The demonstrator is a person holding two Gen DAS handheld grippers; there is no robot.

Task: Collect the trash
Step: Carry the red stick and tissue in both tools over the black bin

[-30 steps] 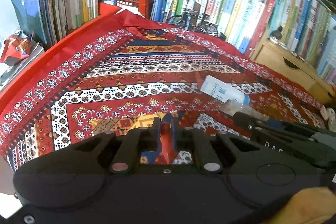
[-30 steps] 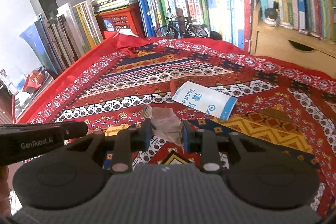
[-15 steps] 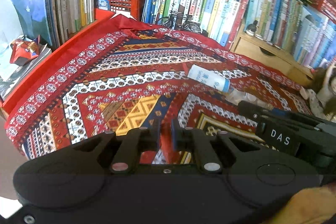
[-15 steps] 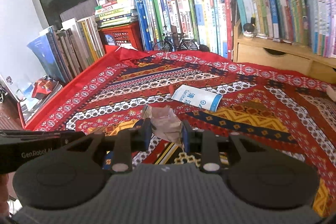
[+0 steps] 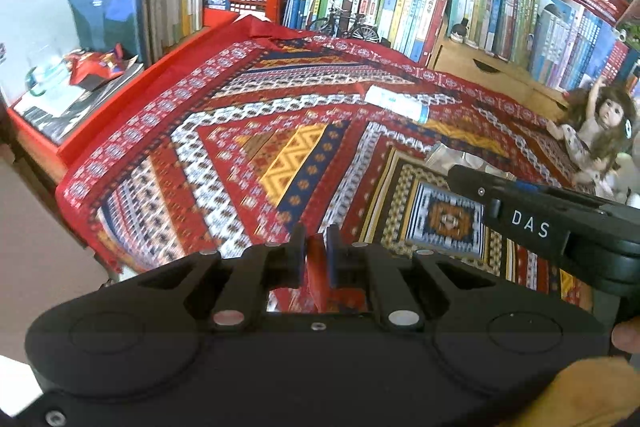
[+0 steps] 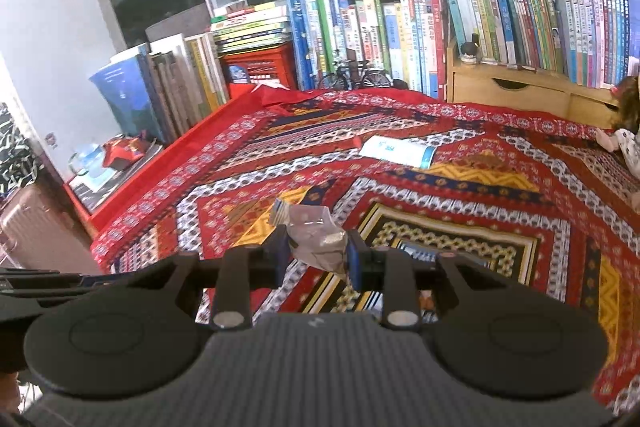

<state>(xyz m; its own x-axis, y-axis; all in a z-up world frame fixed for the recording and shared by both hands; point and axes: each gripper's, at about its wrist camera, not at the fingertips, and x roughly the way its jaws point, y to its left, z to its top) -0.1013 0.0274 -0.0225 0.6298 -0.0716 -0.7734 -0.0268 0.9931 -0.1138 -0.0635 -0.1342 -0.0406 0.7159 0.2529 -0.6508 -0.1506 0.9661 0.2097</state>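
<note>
The left gripper [image 5: 316, 255], a matte black plastic body with two flat blue-faced fingers, sits at the lower centre of the left wrist view; its jaws stand narrow, clamped on a thin red wrapper [image 5: 318, 277] that runs flat and upright between the pads. The right gripper [image 6: 316, 253], of the same build with a ribbed grey housing, occupies the lower centre of the right wrist view; its jaws are partly closed on a crumpled clear plastic wrapper [image 6: 316, 233], a creased, glossy film whose loose end rises above the fingertips. Both grippers are raised above the table, which is covered by a woven-look tablecloth [image 6: 460, 211] printed with red, navy, yellow and white geometric bands and zigzags. A flat rectangular white packet [image 6: 396, 151] with a blue end lies on the cloth at centre right of the right wrist view, well apart from both grippers. Upright books [image 6: 400, 31] with glossy spines line the upper part of the frame, beside a red lattice plastic crate [image 6: 260, 67] and a small metal model bicycle [image 6: 356, 77]. A pale wooden drawer unit [image 6: 508, 95] stands at upper right. A long-haired doll [image 5: 600, 123] lies at the right edge of the left wrist view.
</note>
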